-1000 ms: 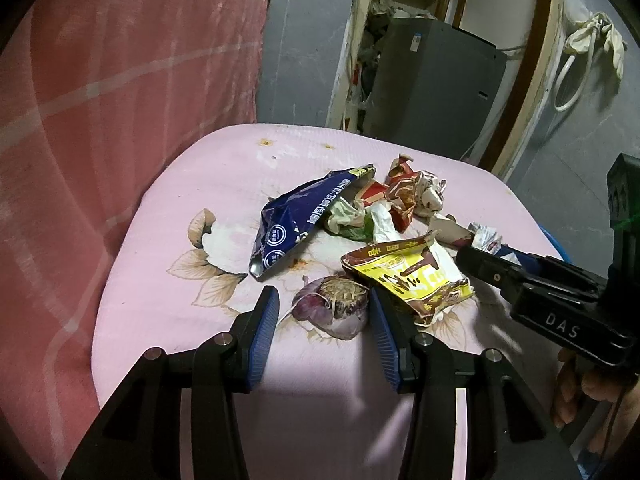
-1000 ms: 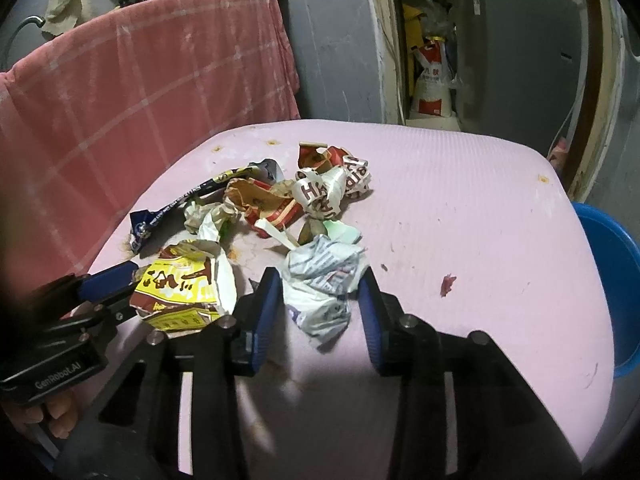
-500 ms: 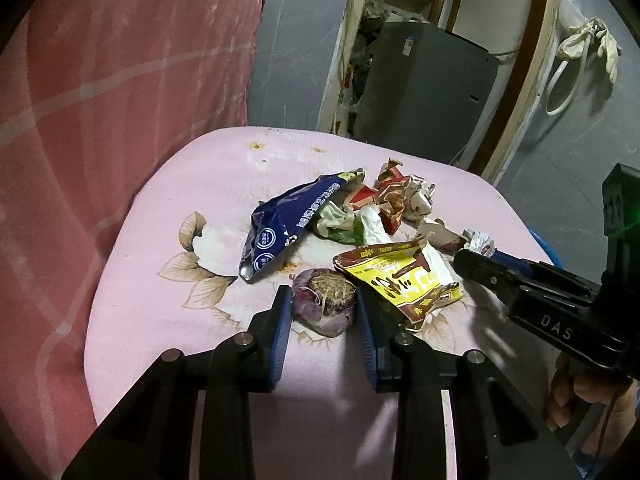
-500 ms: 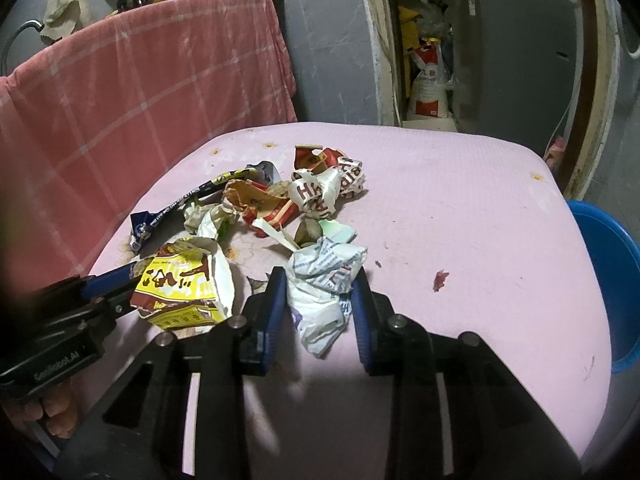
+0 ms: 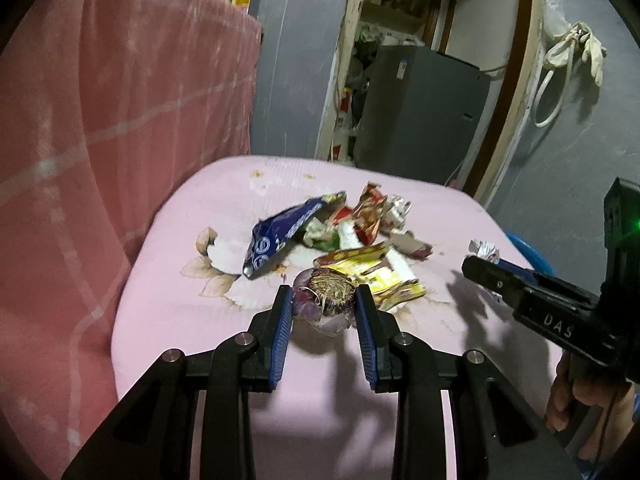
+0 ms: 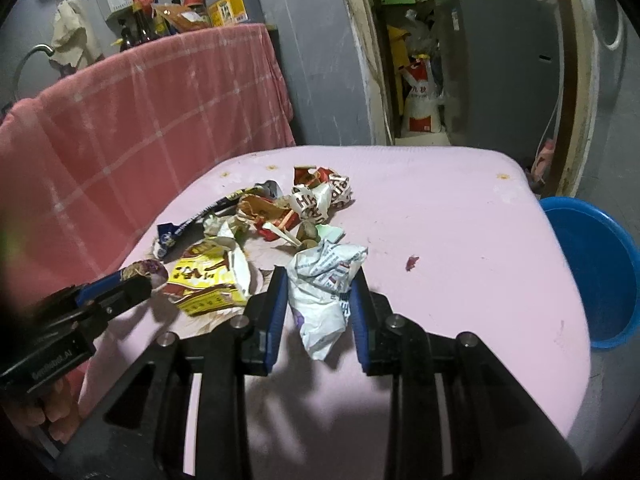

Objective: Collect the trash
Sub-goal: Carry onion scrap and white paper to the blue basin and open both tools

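My left gripper (image 5: 323, 294) is shut on a purple onion end (image 5: 326, 298) with a dry brown root tuft, held a little above the pink table (image 5: 208, 312). Between the blue pads of my right gripper (image 6: 320, 280) sits a crumpled white printed wrapper (image 6: 324, 288), gripped and lifted, its tail hanging down. Left on the table is a pile of trash: a yellow packet (image 5: 376, 274), a blue foil bag (image 5: 280, 236) and red-and-white crumpled wrappers (image 6: 320, 196). In the right wrist view the left gripper's tip (image 6: 140, 276) shows at the left with the onion end.
A blue plastic basin (image 6: 592, 264) stands beside the table's right edge. A pink checked cloth (image 6: 140, 120) hangs along the left, with bottles behind it. A grey appliance (image 5: 420, 112) stands in the doorway beyond the table. A small red scrap (image 6: 412, 262) lies on the table.
Both grippers closed on their pieces, the onion end and the white wrapper, and then rose and drew back from the pile with them.
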### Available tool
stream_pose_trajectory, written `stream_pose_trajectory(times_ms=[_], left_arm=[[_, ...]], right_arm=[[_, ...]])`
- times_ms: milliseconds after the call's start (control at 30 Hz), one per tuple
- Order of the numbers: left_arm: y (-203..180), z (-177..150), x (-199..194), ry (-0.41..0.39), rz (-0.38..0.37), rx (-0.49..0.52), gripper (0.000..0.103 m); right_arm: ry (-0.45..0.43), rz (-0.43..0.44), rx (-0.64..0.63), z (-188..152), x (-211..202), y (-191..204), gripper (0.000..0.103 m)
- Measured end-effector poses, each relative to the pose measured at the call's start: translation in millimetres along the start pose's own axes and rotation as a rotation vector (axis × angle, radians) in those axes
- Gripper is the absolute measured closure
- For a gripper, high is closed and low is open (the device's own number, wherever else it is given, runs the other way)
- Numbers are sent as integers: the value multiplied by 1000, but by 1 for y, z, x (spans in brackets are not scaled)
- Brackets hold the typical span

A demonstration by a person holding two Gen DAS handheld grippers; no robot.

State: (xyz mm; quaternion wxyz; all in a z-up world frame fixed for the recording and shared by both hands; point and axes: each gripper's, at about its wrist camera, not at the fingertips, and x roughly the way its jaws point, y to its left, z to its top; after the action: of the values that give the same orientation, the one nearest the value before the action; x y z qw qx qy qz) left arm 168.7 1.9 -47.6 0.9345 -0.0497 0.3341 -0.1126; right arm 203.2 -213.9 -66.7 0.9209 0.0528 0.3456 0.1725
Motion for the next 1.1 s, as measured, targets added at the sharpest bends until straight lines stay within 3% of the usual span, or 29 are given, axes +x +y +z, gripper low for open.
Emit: stream_pose_trajectory(times_ms=[567,833,1100], left_arm=[[-64,38,-42,-233,-87,62,76],[-127,63,-38,-329,-199,125,76],[-200,82,5,-306,-349,177,76]], right_arm=[[-209,-72,24,26,-93,-27,73],[-337,-163,35,37,-137,-62,73],[-401,-292,57,35,-164,-127,73]])
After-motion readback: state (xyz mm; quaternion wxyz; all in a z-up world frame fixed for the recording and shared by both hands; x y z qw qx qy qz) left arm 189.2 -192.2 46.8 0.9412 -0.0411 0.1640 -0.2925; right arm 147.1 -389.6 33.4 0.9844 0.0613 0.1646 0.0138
